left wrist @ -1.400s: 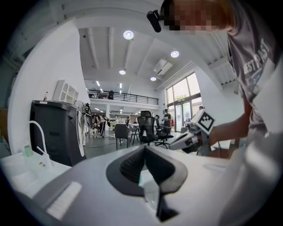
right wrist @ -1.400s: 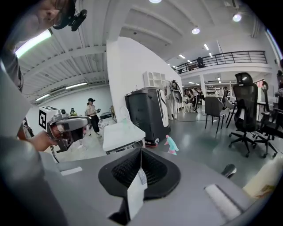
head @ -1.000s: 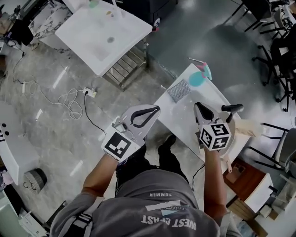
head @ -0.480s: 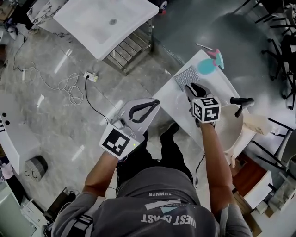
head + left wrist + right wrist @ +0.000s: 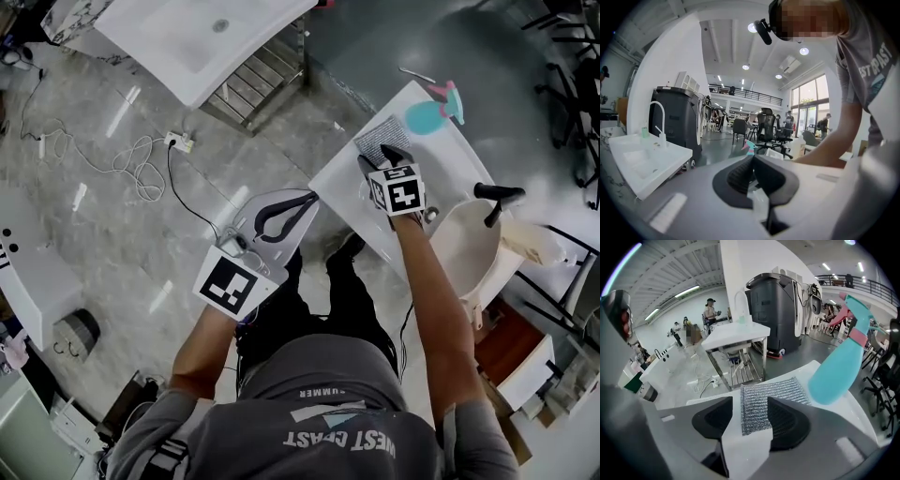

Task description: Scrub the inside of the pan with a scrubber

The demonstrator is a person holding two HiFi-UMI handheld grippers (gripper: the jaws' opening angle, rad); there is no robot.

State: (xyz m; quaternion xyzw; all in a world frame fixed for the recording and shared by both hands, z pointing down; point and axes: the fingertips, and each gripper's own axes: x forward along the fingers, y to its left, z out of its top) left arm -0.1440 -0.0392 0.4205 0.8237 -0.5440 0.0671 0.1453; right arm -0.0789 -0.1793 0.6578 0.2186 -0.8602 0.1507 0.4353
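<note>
- Now the right gripper (image 5: 751, 404), jaws just opened wide, flanks the scrubber (image 5: 771, 392) without pressing it, ready to pinch.
- The pan (image 5: 464, 248) waits near, to its right.
- The left gripper (image 5: 752, 161), closed and empty, idles.

You stand on a polished grey, stone-patterned floor (image 5: 103, 234). A white desk (image 5: 342, 187) is in front of you. Left of it in the head view is a white sink unit (image 5: 187, 42) on a metal frame, with a power strip (image 5: 180, 142) and white cable on the floor nearby. Farther off, note a tall black cabinet (image 5: 776, 310), office chairs (image 5: 769, 123), tall windows (image 5: 810, 101), a railed mezzanine (image 5: 750, 96) and round ceiling lights (image 5: 804, 50).
</note>
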